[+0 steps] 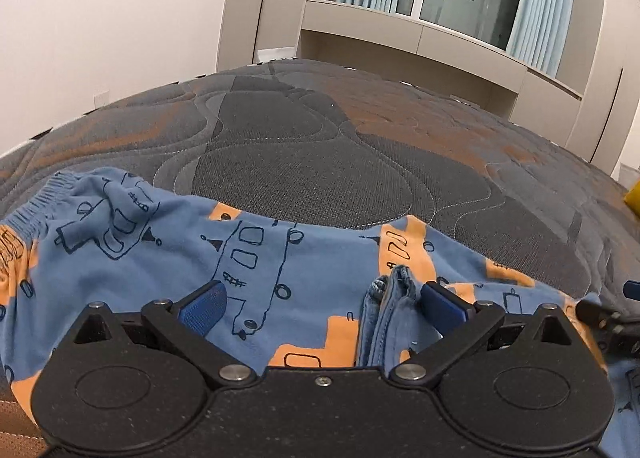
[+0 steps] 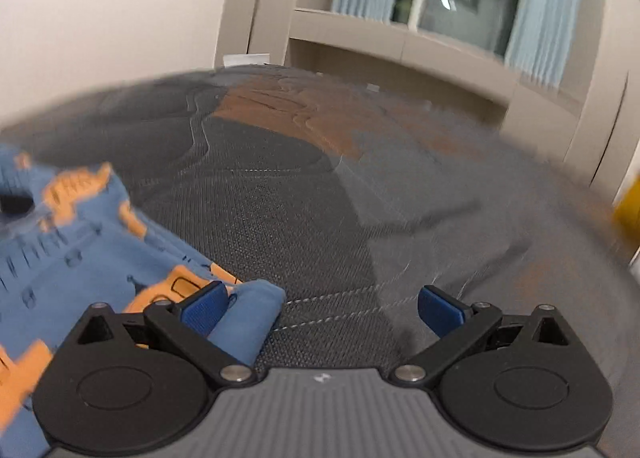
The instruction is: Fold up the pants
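Observation:
The blue pants (image 1: 248, 258) with orange patches and dark line drawings lie across the near part of the bed, elastic waistband at the left. My left gripper (image 1: 320, 304) is open just above them; a bunched blue hem (image 1: 392, 306) stands up by its right finger. In the right wrist view the pants (image 2: 80, 254) lie at the left, with a rolled blue edge (image 2: 248, 318) beside the left finger. My right gripper (image 2: 318, 308) is open and empty over the mattress. The right gripper's tip also shows at the right edge of the left wrist view (image 1: 612, 318).
The bed has a grey and rust quilted mattress cover (image 1: 320, 154) that stretches far ahead. A beige cabinet and window seat (image 1: 420, 38) with pale blue curtains stand beyond it. A yellow object (image 1: 634, 198) sits at the bed's right edge.

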The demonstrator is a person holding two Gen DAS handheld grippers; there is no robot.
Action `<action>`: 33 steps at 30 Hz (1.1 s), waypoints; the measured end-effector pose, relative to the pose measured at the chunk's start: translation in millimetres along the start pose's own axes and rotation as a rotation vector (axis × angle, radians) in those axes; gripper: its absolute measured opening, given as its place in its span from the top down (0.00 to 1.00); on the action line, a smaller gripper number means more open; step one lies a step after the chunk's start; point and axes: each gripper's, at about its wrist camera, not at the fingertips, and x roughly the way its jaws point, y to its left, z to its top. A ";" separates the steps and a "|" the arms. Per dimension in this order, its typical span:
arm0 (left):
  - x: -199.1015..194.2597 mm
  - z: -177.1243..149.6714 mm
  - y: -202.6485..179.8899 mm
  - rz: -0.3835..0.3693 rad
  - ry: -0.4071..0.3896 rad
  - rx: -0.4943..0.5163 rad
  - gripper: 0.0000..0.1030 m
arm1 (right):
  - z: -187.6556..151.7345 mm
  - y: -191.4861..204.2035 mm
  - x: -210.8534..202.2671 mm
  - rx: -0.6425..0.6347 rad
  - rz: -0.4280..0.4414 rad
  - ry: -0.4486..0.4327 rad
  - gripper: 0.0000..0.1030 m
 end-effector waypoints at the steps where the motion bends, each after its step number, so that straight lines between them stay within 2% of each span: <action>1: -1.2 0.6 1.1 -0.003 0.000 -0.005 0.00 | -0.6 -3.0 1.5 0.020 0.010 0.004 0.00; 4: 2.8 2.9 2.8 -0.014 -0.002 -0.022 0.00 | -3.8 -2.0 4.6 0.021 0.015 0.010 0.00; 6: 4.7 3.5 4.2 -0.023 -0.007 -0.034 0.00 | -4.5 0.6 -2.3 0.014 0.005 -0.019 0.00; 8: -1.0 4.1 10.7 -0.060 -0.029 -0.066 0.01 | -4.6 4.6 -16.2 0.010 0.001 -0.017 0.00; 10: -17.4 2.1 16.5 -0.087 -0.075 -0.085 0.01 | -9.3 10.6 -47.8 0.029 0.046 -0.075 0.00; 12: -42.3 -6.1 13.8 -0.092 -0.157 -0.038 0.01 | -18.7 14.9 -78.4 0.022 0.080 -0.112 0.00; 14: -61.1 -17.0 7.6 -0.103 -0.190 0.031 0.01 | -30.8 23.1 -97.5 -0.015 0.023 -0.111 0.00; 16: -66.0 -28.8 1.6 -0.097 -0.153 0.084 0.01 | -45.7 32.8 -105.3 -0.061 -0.085 -0.081 0.00; 18: -61.1 -38.7 -1.4 -0.054 -0.108 0.099 0.01 | -57.0 37.0 -104.4 -0.085 -0.165 -0.047 0.00; 20: -54.9 -41.8 0.6 -0.022 -0.061 0.075 0.01 | -62.4 37.1 -101.4 -0.076 -0.179 -0.027 0.00; 26: -54.7 -44.0 5.9 -0.033 -0.062 0.057 0.00 | -65.7 47.2 -97.3 -0.119 -0.222 -0.037 0.00; 29: -66.1 -44.1 15.0 -0.041 -0.103 -0.010 0.01 | -73.5 50.1 -99.5 -0.147 -0.254 -0.062 0.00; 33: -96.5 -44.2 45.2 -0.075 -0.171 -0.193 0.01 | -70.8 58.3 -110.5 -0.152 -0.330 -0.100 0.00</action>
